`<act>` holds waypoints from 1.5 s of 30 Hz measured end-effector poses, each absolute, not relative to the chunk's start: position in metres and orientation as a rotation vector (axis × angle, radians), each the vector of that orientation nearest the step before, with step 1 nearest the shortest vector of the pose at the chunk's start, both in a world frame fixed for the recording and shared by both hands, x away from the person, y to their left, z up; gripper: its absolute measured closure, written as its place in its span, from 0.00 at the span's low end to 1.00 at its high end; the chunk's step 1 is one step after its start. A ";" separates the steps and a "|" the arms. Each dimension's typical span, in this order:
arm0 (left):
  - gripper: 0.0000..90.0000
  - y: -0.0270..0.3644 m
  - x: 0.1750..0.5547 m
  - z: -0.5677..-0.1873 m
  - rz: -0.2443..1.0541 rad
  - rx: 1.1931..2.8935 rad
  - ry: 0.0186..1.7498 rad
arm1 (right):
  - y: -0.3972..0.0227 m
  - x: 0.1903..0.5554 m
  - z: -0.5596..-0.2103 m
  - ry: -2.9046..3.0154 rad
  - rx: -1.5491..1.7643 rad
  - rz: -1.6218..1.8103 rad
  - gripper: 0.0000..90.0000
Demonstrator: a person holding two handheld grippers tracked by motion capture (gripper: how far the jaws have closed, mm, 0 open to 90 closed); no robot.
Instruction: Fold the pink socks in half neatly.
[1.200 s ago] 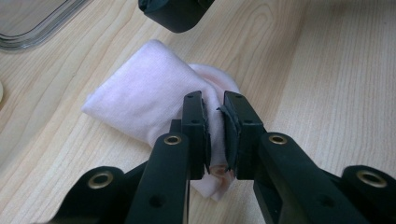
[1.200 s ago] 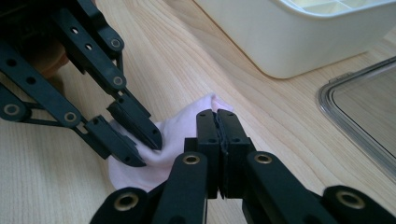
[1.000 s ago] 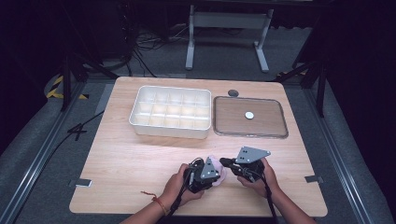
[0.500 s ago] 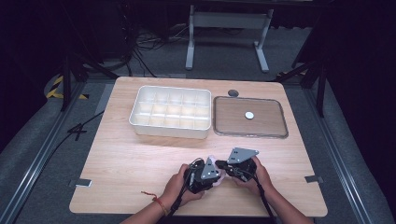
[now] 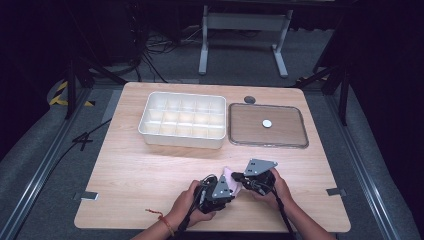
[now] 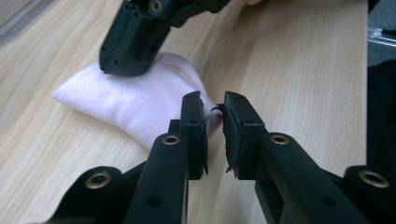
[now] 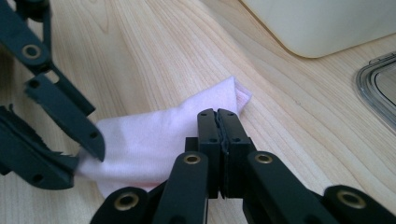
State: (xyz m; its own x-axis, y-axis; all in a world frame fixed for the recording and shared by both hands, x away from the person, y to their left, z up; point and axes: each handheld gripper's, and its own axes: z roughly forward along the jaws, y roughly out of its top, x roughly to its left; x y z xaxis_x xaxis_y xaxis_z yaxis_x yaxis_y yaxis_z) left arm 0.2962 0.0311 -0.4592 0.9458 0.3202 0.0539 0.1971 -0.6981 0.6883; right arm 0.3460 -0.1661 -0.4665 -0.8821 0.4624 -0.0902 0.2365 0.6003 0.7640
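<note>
From the high view, a pale pink cloth (image 5: 231,176) lies on the table (image 5: 150,170) near its front edge, between the left gripper (image 5: 223,189) and the right gripper (image 5: 248,180), each held in one of the person's hands. Farther back stand a white compartment tray (image 5: 182,120) and, beside it, a clear flat lid (image 5: 267,125) (a small white disc rests on it).

In the left gripper view, the left gripper (image 6: 214,126) has its jaws drawn close, a narrow gap between them, nipping the near edge of the cloth (image 6: 126,102). The right gripper (image 6: 133,39) bears down on the far part of the cloth.

In the right gripper view, the right gripper (image 7: 218,123) has its jaws pressed fully together over the cloth (image 7: 154,140); whether a fold is caught between them cannot be told. The left gripper (image 7: 70,140) grips the cloth's other end, at the picture's left. The tray (image 7: 322,23) and the lid's corner (image 7: 378,81) lie beyond.
</note>
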 end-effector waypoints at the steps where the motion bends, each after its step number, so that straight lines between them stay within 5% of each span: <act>1: 0.88 0.031 0.296 -0.460 0.223 2.364 0.361 | -0.166 0.346 -0.467 2.553 0.572 1.159 0.99; 27: 0.92 0.052 0.300 -0.445 0.228 2.289 0.344 | -0.168 0.347 -0.467 2.583 0.557 1.154 0.99; 45: 0.93 0.036 0.311 -0.471 0.177 2.314 0.305 | -0.168 0.346 -0.467 2.580 0.548 1.143 0.99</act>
State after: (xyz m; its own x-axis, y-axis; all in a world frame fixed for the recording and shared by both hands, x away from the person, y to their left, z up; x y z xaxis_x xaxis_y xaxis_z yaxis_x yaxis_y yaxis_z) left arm 0.3113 0.0362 -0.4711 0.9615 0.2727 0.0330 0.1642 -0.6670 0.7267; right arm 0.3461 -0.1682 -0.4673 -0.8931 0.4411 -0.0880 0.2310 0.6178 0.7516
